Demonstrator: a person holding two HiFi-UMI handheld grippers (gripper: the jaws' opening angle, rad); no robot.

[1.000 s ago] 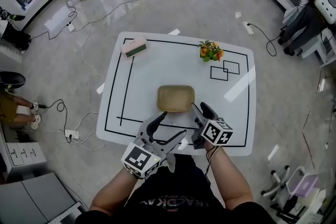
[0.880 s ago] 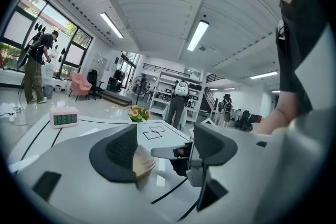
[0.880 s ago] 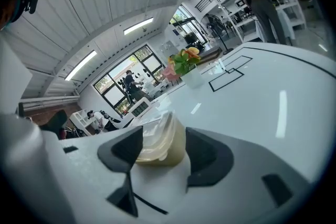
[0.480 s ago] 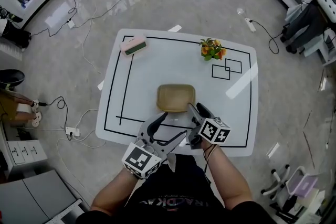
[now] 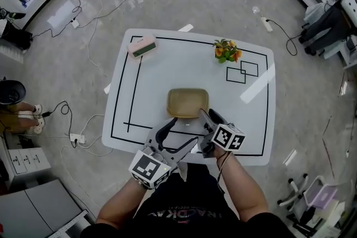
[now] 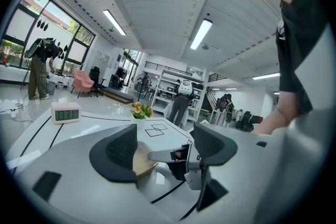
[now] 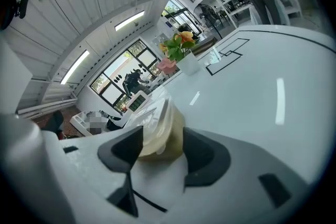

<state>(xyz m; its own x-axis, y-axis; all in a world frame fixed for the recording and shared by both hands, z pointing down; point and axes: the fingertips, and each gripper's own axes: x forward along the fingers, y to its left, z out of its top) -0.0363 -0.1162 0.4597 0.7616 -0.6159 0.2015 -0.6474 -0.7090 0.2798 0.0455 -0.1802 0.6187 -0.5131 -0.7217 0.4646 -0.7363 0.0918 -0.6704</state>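
Observation:
A tan, shallow rectangular bowl (image 5: pixel 188 103) rests in the middle of the white table (image 5: pixel 156 72). My right gripper (image 5: pixel 205 116) is open at the bowl's near right corner. In the right gripper view the bowl (image 7: pixel 160 128) fills the gap between the jaws of that gripper (image 7: pixel 163 147); whether they touch it I cannot tell. My left gripper (image 5: pixel 179 132) is open just short of the bowl's near edge and holds nothing. In the left gripper view the bowl (image 6: pixel 143 157) peeks out past the left jaw of that gripper (image 6: pixel 163 149), and the right gripper (image 6: pixel 176 157) shows between the jaws.
A pink digital clock (image 5: pixel 142 46) stands at the table's far left corner. A small pot of flowers (image 5: pixel 225 52) stands at the far right, beside two overlapping black squares (image 5: pixel 241 72). Black lines frame the tabletop. Cables, shelves and a person are on the floor around.
The right gripper has crept a little closer to the bowl, which now looms larger between its jaws. The left gripper has hardly moved. Both stay open.

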